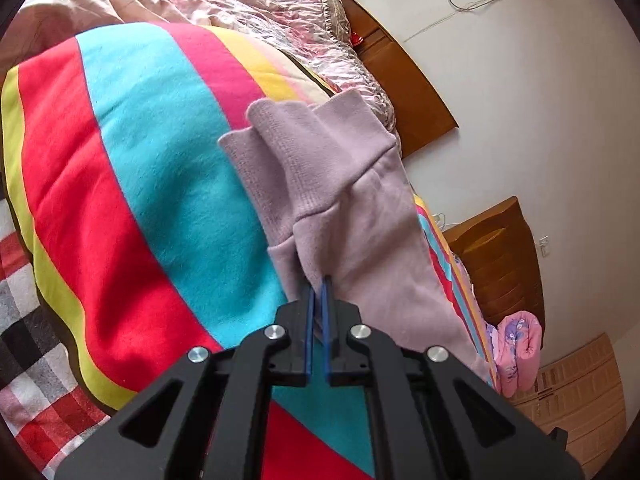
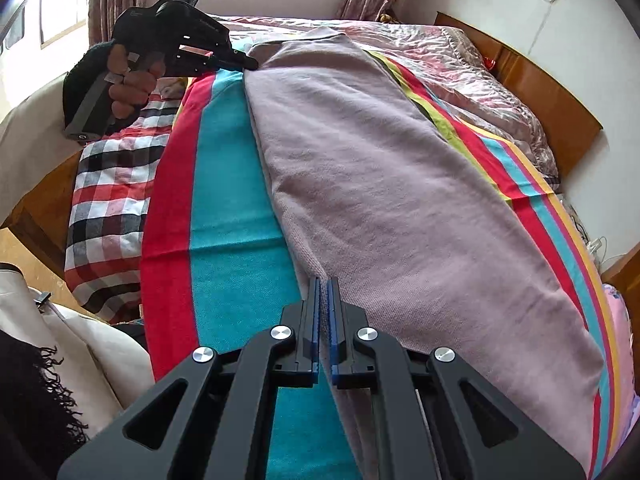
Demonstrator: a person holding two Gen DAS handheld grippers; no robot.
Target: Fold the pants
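Lilac fleece pants (image 2: 384, 184) lie lengthwise on a striped blanket (image 2: 236, 208) on the bed. My left gripper (image 1: 319, 284) is shut on the pants near the ribbed cuffs (image 1: 304, 152) and lifts them off the blanket; it also shows at the far end in the right wrist view (image 2: 244, 62), held by a hand. My right gripper (image 2: 324, 284) is shut on the near edge of the pants, at the other end.
A pink floral quilt (image 2: 460, 64) is bunched by the wooden headboard (image 2: 540, 80). A red, black and white plaid sheet (image 2: 108, 200) lies left of the blanket. A wooden nightstand (image 1: 500, 256) and a pink cloth (image 1: 516, 352) sit beside the bed.
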